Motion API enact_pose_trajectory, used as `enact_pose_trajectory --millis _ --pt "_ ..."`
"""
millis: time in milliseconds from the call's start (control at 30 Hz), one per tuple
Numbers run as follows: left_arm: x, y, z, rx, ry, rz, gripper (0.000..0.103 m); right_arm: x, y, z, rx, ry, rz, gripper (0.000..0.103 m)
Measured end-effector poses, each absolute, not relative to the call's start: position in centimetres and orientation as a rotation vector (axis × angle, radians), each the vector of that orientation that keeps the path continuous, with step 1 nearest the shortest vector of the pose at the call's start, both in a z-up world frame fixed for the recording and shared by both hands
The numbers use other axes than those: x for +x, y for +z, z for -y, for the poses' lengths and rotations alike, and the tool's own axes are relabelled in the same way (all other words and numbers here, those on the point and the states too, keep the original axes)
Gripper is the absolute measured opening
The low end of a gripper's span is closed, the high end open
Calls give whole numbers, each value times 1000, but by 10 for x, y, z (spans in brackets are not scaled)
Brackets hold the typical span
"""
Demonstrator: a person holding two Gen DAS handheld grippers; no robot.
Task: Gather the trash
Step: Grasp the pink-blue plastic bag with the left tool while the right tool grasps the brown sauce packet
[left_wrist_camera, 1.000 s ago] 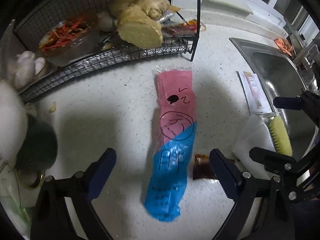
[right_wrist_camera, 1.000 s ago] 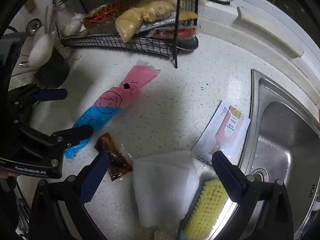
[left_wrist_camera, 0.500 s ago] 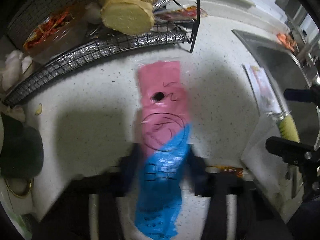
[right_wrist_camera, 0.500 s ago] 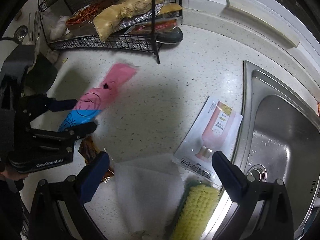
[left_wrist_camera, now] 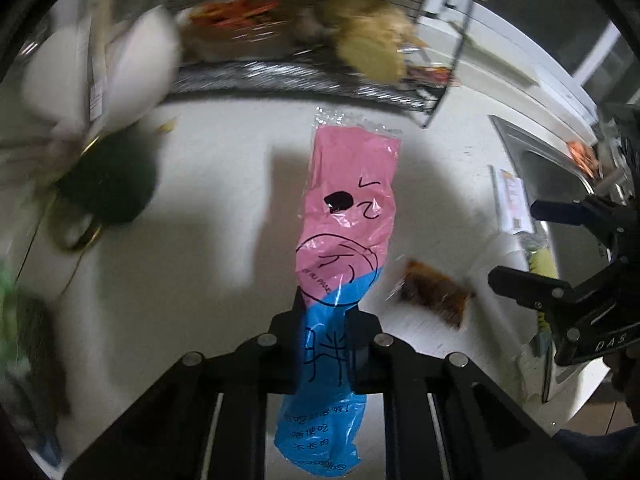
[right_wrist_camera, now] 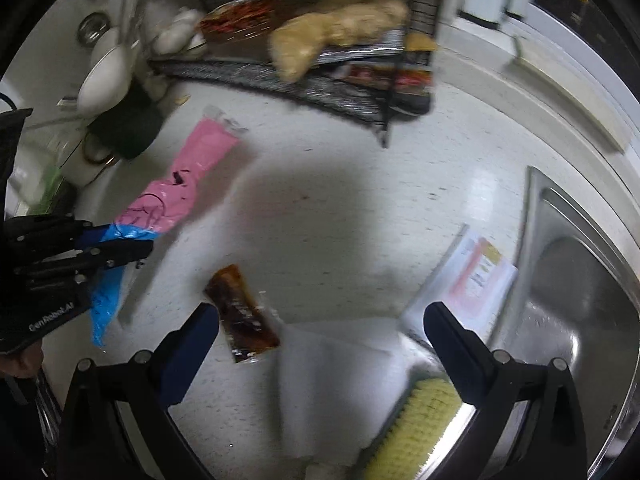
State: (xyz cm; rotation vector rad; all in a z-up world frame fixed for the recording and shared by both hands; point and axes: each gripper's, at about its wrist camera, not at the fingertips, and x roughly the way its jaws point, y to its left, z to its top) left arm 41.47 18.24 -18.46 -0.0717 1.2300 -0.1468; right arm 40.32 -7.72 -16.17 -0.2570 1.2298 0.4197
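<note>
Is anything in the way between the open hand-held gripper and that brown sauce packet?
Nothing visible. The right hand-held gripper hangs open, and the brown sauce packet lies bare on the counter beside its left finger, next to a white cloth.

Home kitchen worktop beside a sink

A pale speckled counter (right_wrist_camera: 340,208) runs up to a stainless steel sink (right_wrist_camera: 580,280) set into it at the right, with a yellow scrubbing brush (right_wrist_camera: 416,420) lying at the sink's near corner. Behind the counter, well left of the sink, a black wire rack (right_wrist_camera: 320,80) holds ginger root (right_wrist_camera: 340,32), a tub of red chillies (right_wrist_camera: 236,20) and sauce packets. Further left of the rack stand white ladles (right_wrist_camera: 104,76) in a utensil holder.
</note>
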Motion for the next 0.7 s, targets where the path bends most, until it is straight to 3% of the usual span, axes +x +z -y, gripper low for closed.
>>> enact_pose_trajectory --millis 333,500,633,700 --pt "377 -193 -209 -79 -13 -1264 13 398 -194 23 -374 611 -1260 100" --pt "368 -197 -215 -89 24 -1269 13 395 -212 5 -449 657 -1272 78" --pt "364 -200 -215 -98 43 -1269 13 391 -218 -4 -520 657 -1246 69" --pt "361 -199 -216 -92 55 -1271 13 388 -219 -8 -557 650 -1221 53"
